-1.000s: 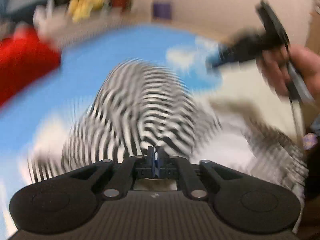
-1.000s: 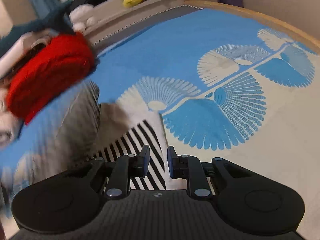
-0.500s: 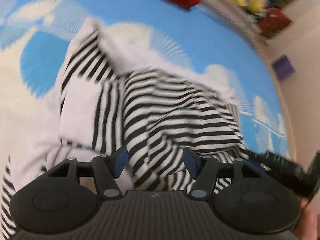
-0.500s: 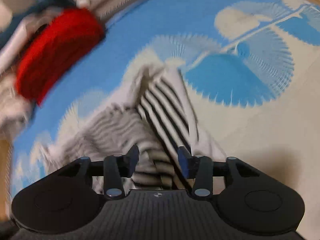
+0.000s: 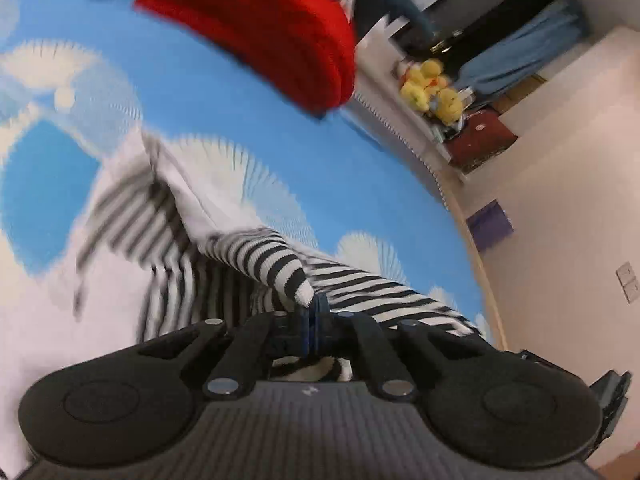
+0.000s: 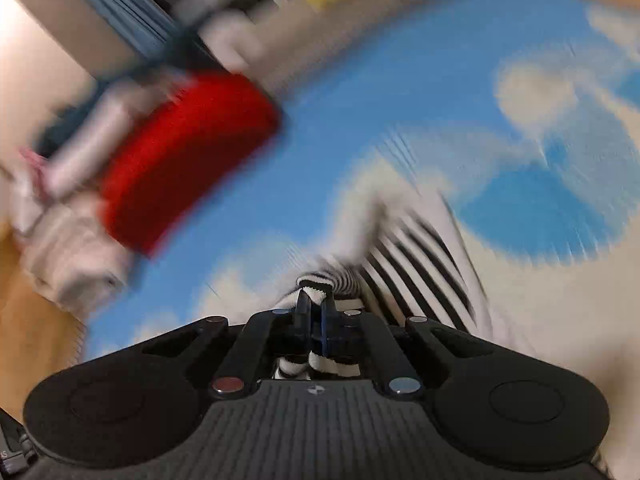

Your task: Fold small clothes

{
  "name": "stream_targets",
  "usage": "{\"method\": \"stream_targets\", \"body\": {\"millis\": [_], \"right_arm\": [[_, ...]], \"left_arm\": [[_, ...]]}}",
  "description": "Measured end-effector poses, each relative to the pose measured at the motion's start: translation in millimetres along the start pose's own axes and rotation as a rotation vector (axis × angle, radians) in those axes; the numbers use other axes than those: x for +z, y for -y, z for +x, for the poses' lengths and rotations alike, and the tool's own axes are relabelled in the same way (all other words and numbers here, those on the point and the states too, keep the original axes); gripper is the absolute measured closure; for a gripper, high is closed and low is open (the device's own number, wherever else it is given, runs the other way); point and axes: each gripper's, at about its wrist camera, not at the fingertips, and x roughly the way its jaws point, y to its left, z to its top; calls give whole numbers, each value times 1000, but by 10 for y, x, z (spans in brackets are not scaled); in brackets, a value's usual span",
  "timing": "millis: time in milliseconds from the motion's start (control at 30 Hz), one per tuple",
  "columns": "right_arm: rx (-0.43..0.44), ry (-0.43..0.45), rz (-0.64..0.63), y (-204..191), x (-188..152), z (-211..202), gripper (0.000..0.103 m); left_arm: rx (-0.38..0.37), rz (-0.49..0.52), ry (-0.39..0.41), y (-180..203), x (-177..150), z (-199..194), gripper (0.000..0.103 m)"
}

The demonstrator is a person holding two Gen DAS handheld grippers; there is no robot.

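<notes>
Both pairs of jaws, apart half a second ago, have just closed: the left gripper (image 5: 314,312) now pinches a fold of the striped garment (image 5: 280,264), and the right gripper (image 6: 314,308) clamps another bunch of it. Ahead of the jaws, the cloth trails across the blue-and-white sheet (image 5: 224,120), with a red folded garment (image 5: 260,28) beyond.

The right gripper (image 6: 314,312) pinches a fold of the black-and-white striped garment (image 6: 416,264) above the blue patterned cloth (image 6: 360,92); a red folded garment (image 6: 188,152) lies beyond.
</notes>
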Motion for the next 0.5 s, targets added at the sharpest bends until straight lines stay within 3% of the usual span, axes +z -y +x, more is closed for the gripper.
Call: {"method": "stream_targets", "body": {"millis": [67,100,133,167,200,267,300,367,400,467,500], "right_arm": [[-4,25,-21,-30,-10,-71,100],[-27,-14,-9,9,-39,-35,100],[-78,-93,9,81,-99,62,100],[-131,-169,23,151,-173,158,100],[-193,-286,41,258,-291,306,99],[-267,-420,69,404,-478,479,97],[-292,-429,78,427,-505,508,91],[-292,-386,84,382,-442,456,89],[-272,-339,69,331,-381,396,78],[-238,-269,14,238,-294,304,58],[-228,-253,-19,203,-277,279,55]], "left_arm": [[109,-20,-72,-210,-35,72,101],[180,-52,-140,-350,-76,145,100],[268,-85,-221,-509,-150,247,93],[329,-106,-282,-627,-232,329,77],[350,-116,-314,-688,-288,365,76],[334,-109,-317,-645,-300,333,75],[307,-84,-296,-565,-273,294,74],[225,-34,-226,-400,-188,173,54],[210,-13,-203,-346,-201,133,49],[221,32,-200,-290,-223,160,48],[251,49,-221,-298,-260,207,50]]}}
